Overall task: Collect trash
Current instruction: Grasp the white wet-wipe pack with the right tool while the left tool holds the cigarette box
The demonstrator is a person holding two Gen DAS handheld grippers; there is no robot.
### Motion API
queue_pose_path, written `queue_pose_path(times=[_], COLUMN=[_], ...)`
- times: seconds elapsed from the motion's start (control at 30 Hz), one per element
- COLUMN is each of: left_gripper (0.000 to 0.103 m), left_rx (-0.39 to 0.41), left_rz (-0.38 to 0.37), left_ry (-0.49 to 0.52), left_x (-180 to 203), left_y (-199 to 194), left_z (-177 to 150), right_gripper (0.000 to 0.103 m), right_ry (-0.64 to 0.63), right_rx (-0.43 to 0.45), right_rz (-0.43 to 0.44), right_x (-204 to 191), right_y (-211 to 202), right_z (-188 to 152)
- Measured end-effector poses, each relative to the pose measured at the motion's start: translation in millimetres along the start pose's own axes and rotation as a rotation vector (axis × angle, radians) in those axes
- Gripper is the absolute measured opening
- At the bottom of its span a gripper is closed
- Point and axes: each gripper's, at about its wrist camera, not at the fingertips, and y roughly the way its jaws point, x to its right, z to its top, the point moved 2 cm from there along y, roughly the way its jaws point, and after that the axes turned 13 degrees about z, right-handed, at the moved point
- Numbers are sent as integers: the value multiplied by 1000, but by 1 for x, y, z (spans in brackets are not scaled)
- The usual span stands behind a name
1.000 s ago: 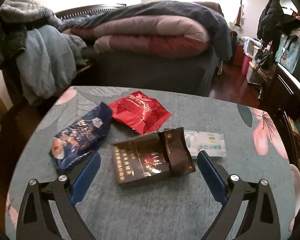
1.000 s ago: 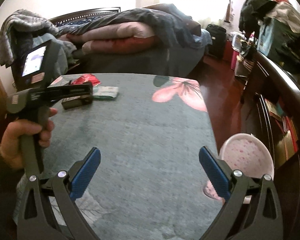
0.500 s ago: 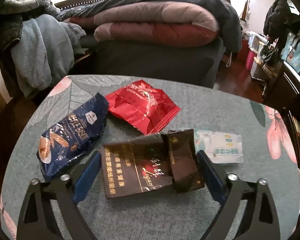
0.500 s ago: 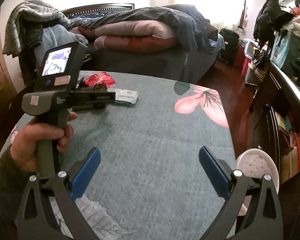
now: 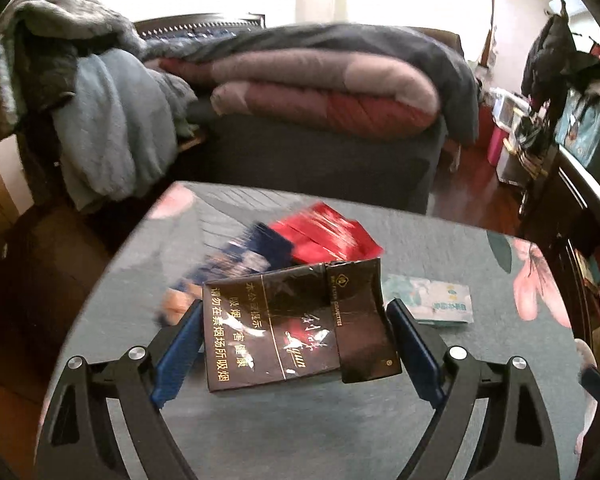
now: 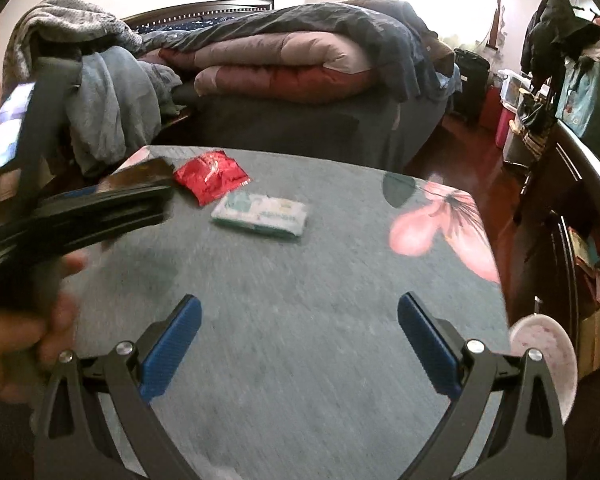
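Observation:
A flattened dark brown cigarette carton (image 5: pixel 296 324) sits between the blue pads of my left gripper (image 5: pixel 294 344), which is shut on its two sides and holds it lifted off the grey table (image 5: pixel 340 432). Behind it lie a blue snack bag (image 5: pixel 240 268), a red foil packet (image 5: pixel 328 236) and a pale green tissue pack (image 5: pixel 432 300). In the right wrist view my right gripper (image 6: pixel 298 340) is open and empty over bare table, with the red packet (image 6: pixel 212 176) and tissue pack (image 6: pixel 260 214) farther back. The left gripper's body (image 6: pixel 80 212) shows at the left there.
A pink basin (image 6: pixel 544 356) stands on the floor past the table's right edge. A bed with folded quilts (image 5: pixel 320 96) is behind the table. Clothes hang over a chair (image 5: pixel 100 120) at back left. Dark wooden furniture (image 6: pixel 580 200) runs along the right.
My left gripper closed in on the cigarette carton and raised it off the table. The right gripper moved forward, nearer the tissue pack, still open.

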Motion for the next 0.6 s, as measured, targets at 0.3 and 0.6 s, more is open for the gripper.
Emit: queue_pose_path(times=[0.3, 0.6], left_gripper=[90, 90], left_rx=[13, -3], left_rz=[25, -11], left_ry=[-61, -73], left_x=[-54, -67], left_y=[-6, 0], left_z=[4, -1], right_gripper=[99, 99], right_ry=[104, 158], right_rx=[-124, -127], right_rz=[13, -7], right_x=[-7, -11], right_y=[83, 127], right_z=[28, 47])
